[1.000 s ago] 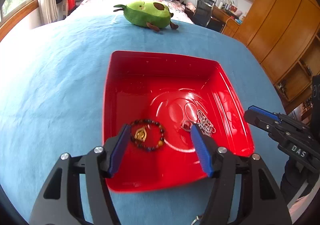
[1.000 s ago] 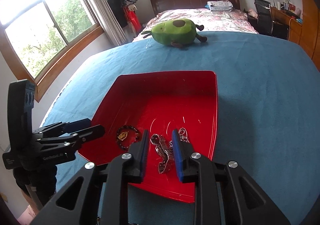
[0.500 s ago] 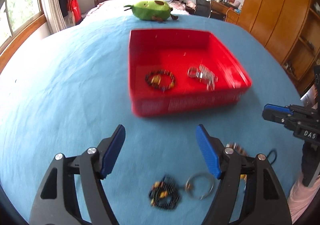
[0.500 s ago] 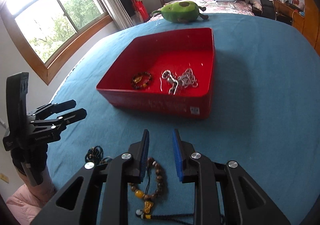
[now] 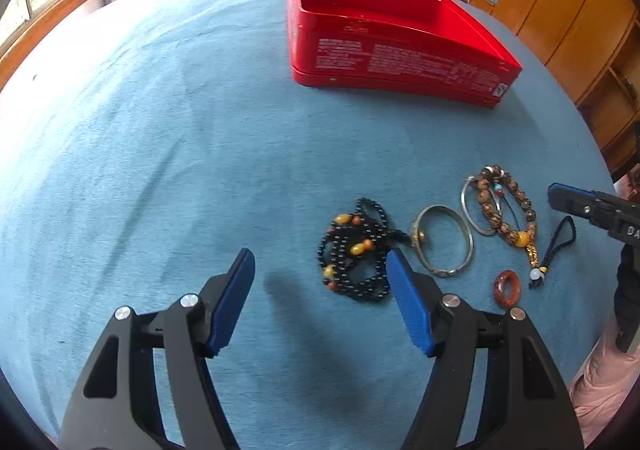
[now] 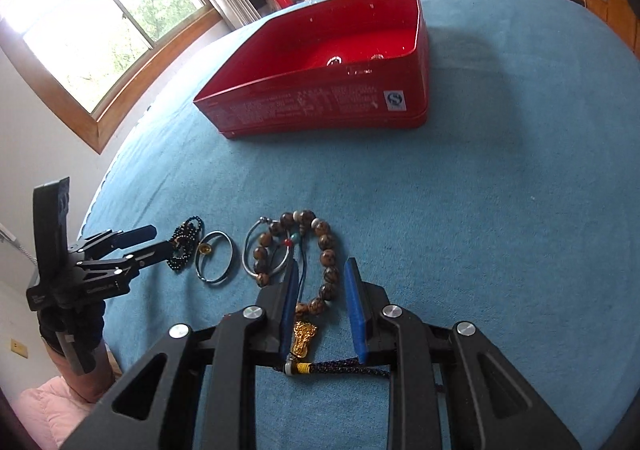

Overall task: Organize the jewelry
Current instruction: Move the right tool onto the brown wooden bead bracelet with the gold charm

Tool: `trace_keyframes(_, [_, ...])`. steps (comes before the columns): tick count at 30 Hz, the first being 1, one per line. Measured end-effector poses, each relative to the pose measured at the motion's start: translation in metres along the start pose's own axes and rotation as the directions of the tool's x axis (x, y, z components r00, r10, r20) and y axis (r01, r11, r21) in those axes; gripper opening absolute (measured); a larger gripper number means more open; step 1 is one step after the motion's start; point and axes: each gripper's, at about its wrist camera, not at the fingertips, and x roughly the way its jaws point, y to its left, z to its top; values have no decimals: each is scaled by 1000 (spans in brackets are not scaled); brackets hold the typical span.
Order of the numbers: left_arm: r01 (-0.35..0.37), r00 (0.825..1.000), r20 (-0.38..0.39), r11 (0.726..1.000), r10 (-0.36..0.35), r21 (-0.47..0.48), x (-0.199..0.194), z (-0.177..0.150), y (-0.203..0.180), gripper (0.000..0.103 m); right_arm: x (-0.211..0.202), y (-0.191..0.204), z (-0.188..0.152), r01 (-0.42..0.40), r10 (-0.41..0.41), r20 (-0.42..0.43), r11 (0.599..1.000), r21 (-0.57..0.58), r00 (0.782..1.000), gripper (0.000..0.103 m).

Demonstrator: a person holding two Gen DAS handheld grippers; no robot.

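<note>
The right claw hangs low over the blue cloth, jaws parted to a middling gap and holding nothing. Between them lies the near end of the brown bead bracelet, with its gold charm just below the fingertips. The left claw is spread wide and empty, with the black bead necklace lying just ahead between its tips.

This looks like the pick-up step: some jewelry already sits in the red tray, and the rest waits on the cloth. The next move probably calls for the right claw to settle lower and close across the bead loop near the charm, without snagging the silver bangle that overlaps it.

The bracelet's long axis runs away from the right claw, roughly toward the tray; the charm and dark cord trail at the near end, the cord lying crosswise.
</note>
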Motion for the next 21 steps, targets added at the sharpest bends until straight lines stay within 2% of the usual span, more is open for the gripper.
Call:
trace_keyframes(3, [-3, 1000, -1, 1000, 3, 6, 3, 2, -4, 67, 2, 1, -1, -5, 5, -4, 1000, 4, 1000, 24])
trace_keyframes(9, [-76, 997, -15, 996, 77, 39, 15, 5, -12, 66, -4, 4, -4, -3, 3, -2, 1000, -7, 1000, 24])
trace_keyframes(16, [-95, 995, 0, 994, 95, 61, 17, 4, -18, 67, 6, 8, -2, 15, -16, -33, 1000, -15, 999, 24])
trace_keyframes(18, [-91, 996, 5, 994, 91, 64, 16, 2, -21, 61, 12, 7, -1, 34, -35, -48, 999, -11, 998, 24])
trace_keyframes(20, [-73, 997, 8, 995, 72, 74, 14, -1, -25, 41, 17, 7, 0, 44, -45, -63, 999, -12, 997, 24])
trace_keyframes(21, [-73, 997, 7, 994, 73, 76, 14, -2, -26, 36, 19, 7, 0, 48, -49, -69, 999, -11, 996, 24])
